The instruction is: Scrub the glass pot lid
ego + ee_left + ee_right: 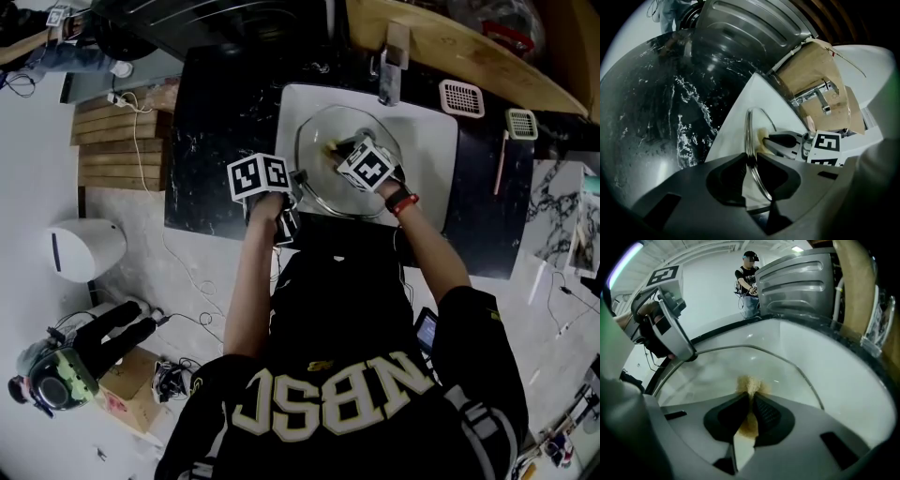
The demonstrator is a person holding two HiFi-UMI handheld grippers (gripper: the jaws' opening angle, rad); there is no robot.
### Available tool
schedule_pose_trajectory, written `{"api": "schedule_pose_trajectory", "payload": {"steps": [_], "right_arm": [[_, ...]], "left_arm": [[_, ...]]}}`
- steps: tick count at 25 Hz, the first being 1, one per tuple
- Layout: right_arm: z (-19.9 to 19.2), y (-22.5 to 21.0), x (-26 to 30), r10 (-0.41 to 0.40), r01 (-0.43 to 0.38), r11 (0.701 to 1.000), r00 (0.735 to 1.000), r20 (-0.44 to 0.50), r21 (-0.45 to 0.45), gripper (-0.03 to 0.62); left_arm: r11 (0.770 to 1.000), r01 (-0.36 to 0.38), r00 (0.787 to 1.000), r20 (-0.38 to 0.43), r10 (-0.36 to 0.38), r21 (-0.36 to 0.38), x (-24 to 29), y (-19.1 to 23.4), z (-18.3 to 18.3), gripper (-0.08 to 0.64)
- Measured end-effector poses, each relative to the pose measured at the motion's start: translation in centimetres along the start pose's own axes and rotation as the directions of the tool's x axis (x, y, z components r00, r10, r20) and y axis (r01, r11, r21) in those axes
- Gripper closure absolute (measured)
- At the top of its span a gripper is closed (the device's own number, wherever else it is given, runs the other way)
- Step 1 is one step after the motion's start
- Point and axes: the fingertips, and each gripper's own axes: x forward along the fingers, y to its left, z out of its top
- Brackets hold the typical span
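Note:
A round glass pot lid point(330, 164) with a metal rim lies tilted over the white sink point(431, 141). My left gripper point(289, 192) is shut on the lid's rim point(751, 140) at its near left edge. My right gripper point(339, 150) is shut on a tan scrub sponge point(751, 386), which presses on the lid's glass point(717, 373) near the middle. In the left gripper view the sponge point(761, 138) shows behind the glass, beside the right gripper's fingers point(783, 139). The left gripper's fingers point(675, 341) show at the lid's far edge in the right gripper view.
The sink is set in a black marbled counter point(216, 141) with a tap point(392, 61) at the back. A soap tray point(461, 97) and a brush point(518, 127) lie at the right. Wooden slats point(117, 145) and a white bin point(82, 248) stand to the left. A person point(749, 280) stands far off.

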Motion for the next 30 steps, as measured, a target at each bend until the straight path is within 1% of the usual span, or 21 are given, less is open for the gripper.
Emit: {"api": "schedule_pose_trajectory", "payload": {"steps": [3,7,12,15,20,24,30], "right_arm": [[0.0,-1.5,0.2,-0.039,0.039,0.999,0.999,-0.006,-0.011,0.548],[-0.6,-3.8,0.3,-0.114,0.113,0.992,0.993,-0.020,-0.049,0.548],[-2.7,-5.5,-0.4,-0.156,0.156,0.988,0.986,-0.064,-0.008,0.548],[-4.1,-6.0,-0.8,-0.180,0.179,0.984,0.979,-0.097,-0.016,0.548],[-5.7,-6.2,-1.8,-0.217,0.219,0.976,0.967,-0.137,-0.002,0.549],[-7.0,-5.6,-2.7,-0.235,0.237,0.971,0.956,-0.177,-0.008,0.551],[-7.9,-3.7,-3.5,-0.235,0.240,0.971,0.946,-0.221,-0.002,0.551]], "left_arm": [[1.000,-0.002,1.000,-0.003,0.002,0.003,0.0,0.1,0.0,0.480],[1.000,-0.006,1.000,-0.007,0.006,0.008,0.0,0.0,-0.1,0.480],[1.000,-0.012,1.000,-0.003,0.012,0.017,0.1,0.0,-0.1,0.479],[1.000,-0.014,1.000,-0.001,0.014,0.018,0.1,0.0,-0.1,0.479],[1.000,-0.017,1.000,0.001,0.017,0.022,0.1,0.1,0.0,0.479],[1.000,-0.008,1.000,0.003,0.008,0.025,0.1,0.0,0.0,0.479],[1.000,-0.004,1.000,0.005,0.004,0.030,0.1,0.0,0.0,0.479]]}}
